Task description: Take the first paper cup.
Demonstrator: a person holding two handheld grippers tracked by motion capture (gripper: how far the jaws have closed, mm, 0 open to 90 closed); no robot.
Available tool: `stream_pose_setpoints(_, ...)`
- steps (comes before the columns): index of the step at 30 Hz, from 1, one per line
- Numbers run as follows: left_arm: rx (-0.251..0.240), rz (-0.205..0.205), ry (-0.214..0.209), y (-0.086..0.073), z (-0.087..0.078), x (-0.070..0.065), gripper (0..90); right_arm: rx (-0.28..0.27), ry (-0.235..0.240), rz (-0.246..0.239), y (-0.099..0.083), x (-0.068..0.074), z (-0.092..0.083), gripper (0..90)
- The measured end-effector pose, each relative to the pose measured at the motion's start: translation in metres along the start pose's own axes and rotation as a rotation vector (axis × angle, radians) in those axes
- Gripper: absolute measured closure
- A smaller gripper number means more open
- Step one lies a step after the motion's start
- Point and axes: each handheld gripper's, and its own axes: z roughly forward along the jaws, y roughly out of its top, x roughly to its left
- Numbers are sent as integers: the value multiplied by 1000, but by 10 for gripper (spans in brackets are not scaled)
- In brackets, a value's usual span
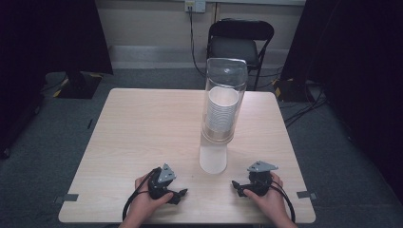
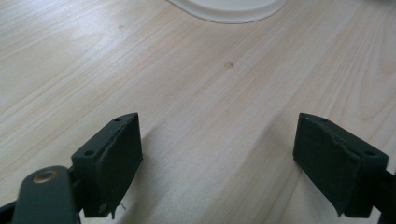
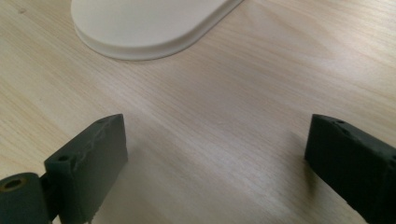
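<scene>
I've got both grippers resting low on the wooden table, near its front edge. My left gripper is spread wide, nothing between its jaws. My right gripper is spread wide too, empty. The clear cup dispenser stands upright between them, farther up the table, with white cups stacked inside.

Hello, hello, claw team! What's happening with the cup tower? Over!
Left claw open, resting on the table. Right claw open too, nothing held. Cup dispenser upright between them, untouched, paper cups stacked inside. Nothing in the way.
</scene>
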Motion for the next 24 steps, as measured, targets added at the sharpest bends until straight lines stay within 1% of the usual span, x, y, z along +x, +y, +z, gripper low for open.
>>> stream_pose_setpoints(2, 1, 5, 1, 0, 0, 0, 152, 1, 2, -1, 2, 1, 2, 49)
stream_pose_setpoints(3, 1, 5, 1, 0, 0, 0, 151, -2, -7, 11, 3, 2, 3, 61)
stream_pose_setpoints(4, 1, 5, 1, 0, 0, 0, 151, -4, -5, 12, 3, 3, 3, 81)
stream_pose_setpoints(6, 0, 5, 0, 0, 0, 0, 152, -15, 5, -1, 4, 5, 3, 138)
stream_pose_setpoints(8, 0, 4, 0, 0, 0, 0, 152, -11, 6, -4, 6, 5, 1, 134)
stream_pose_setpoints(9, 1, 6, 0, 0, 0, 1, 152, -12, 25, 9, 7, 5, 0, 134)
stream_pose_setpoints(10, 1, 6, 0, 0, 0, 1, 152, -14, 35, 12, 9, 5, -1, 134)
stream_pose_setpoints(11, 0, 4, 0, 0, 0, 0, 152, -19, 34, 11, 10, 5, -2, 134)
stream_pose_setpoints(13, 1, 5, 0, 0, 0, 0, 152, -38, 51, 19, 15, 6, -5, 135)
stream_pose_setpoints(14, 0, 4, 0, 0, 0, 0, 151, -45, 56, 26, 18, 7, -7, 135)
stream_pose_setpoints(16, 1, 5, 0, 0, 0, 1, 152, -64, 61, 17, 25, 9, -8, 134)
stream_pose_setpoints(18, 1, 6, 0, 0, 0, 1, 152, -82, 70, 19, 33, 11, -9, 135)
stream_pose_setpoints(20, -1, 4, 0, 0, 0, 0, 152, -89, 77, 6, 41, 14, -9, 135)
stream_pose_setpoints(22, 2, 7, 0, 0, 0, 1, 152, -103, 83, 4, 48, 16, -10, 135)
stream_pose_setpoints(24, 2, 6, 0, 0, 0, 1, 152, -128, 89, 4, 58, 18, -11, 135)
